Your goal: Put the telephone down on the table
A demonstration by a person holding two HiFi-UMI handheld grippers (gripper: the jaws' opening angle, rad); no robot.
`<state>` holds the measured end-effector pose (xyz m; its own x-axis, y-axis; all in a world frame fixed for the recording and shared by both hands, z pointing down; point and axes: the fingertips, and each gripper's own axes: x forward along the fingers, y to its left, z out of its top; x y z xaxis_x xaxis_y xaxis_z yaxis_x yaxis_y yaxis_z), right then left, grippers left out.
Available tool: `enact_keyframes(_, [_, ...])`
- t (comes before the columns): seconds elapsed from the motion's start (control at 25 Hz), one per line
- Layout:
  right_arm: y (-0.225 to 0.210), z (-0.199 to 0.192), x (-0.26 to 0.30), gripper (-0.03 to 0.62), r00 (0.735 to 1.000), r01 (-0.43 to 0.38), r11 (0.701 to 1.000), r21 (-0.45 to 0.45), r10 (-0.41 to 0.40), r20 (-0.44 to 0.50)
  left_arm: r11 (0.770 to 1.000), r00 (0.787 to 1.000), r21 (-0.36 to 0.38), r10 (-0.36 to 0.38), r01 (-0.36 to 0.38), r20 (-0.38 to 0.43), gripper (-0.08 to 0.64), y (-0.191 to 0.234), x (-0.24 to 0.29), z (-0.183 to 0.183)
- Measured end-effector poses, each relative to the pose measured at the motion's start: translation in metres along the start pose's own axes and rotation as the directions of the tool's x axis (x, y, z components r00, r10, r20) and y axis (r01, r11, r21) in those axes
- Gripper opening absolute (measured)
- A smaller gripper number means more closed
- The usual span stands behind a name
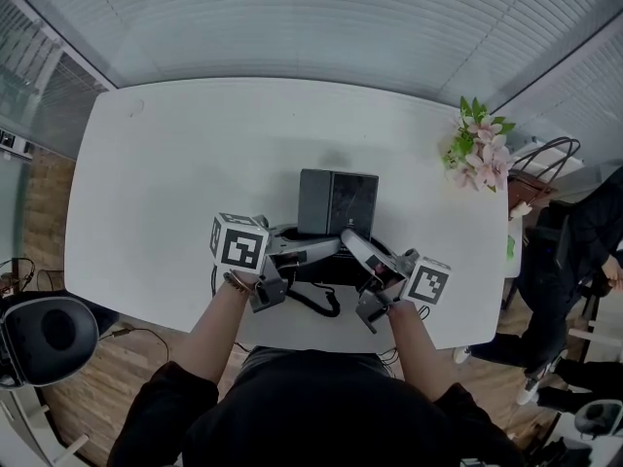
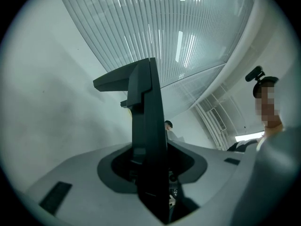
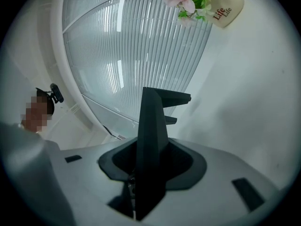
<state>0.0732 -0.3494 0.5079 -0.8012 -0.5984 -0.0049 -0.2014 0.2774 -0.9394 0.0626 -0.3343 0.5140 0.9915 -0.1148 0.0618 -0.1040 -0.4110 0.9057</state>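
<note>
The telephone [image 1: 338, 202] is over the near middle of the table [image 1: 165, 173], carried between both grippers. In the head view the left gripper [image 1: 310, 249] comes in at it from 8 o'clock and the right gripper [image 1: 356, 249] from 4 o'clock. The dark body therefore lies at 12 o'clock from the two sets of jaws, and its long axis runs 12 to 6, away from the person. Neither hand is nearer; they sit about evenly on either side of its near end. The coiled cord [image 1: 316, 302] trails toward 6 o'clock, by the table's near edge.

Each gripper view shows the jaws partway apart and closed onto a thin dark slab seen edge-on — the telephone's side. Both grippers are clamped on it and neither is empty.

The relation that matters for the set-down is the vertical one. The tabletop is straight beneath the load, not off toward any hour, so I judge the move calls for both hands sinking together and level, with no sideways shift. From above, the gap under the telephone is hidden, so I cannot tell whether its underside already touches the table. If one hand dropped ahead of the other, the body would tip across its 9-to-3 line — so letting go should wait until the base lies flat.
</note>
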Motion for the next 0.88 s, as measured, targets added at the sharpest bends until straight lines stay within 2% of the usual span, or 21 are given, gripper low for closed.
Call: enact_keyframes(0.88, [-0.017,-0.009,0.002,0.164,1.000,0.024,0.993,0.118,-0.021,-0.020,0.995,0.999,-0.087,0.039,-0.042,-0.034,0.190,0.020,0.003,-0.010])
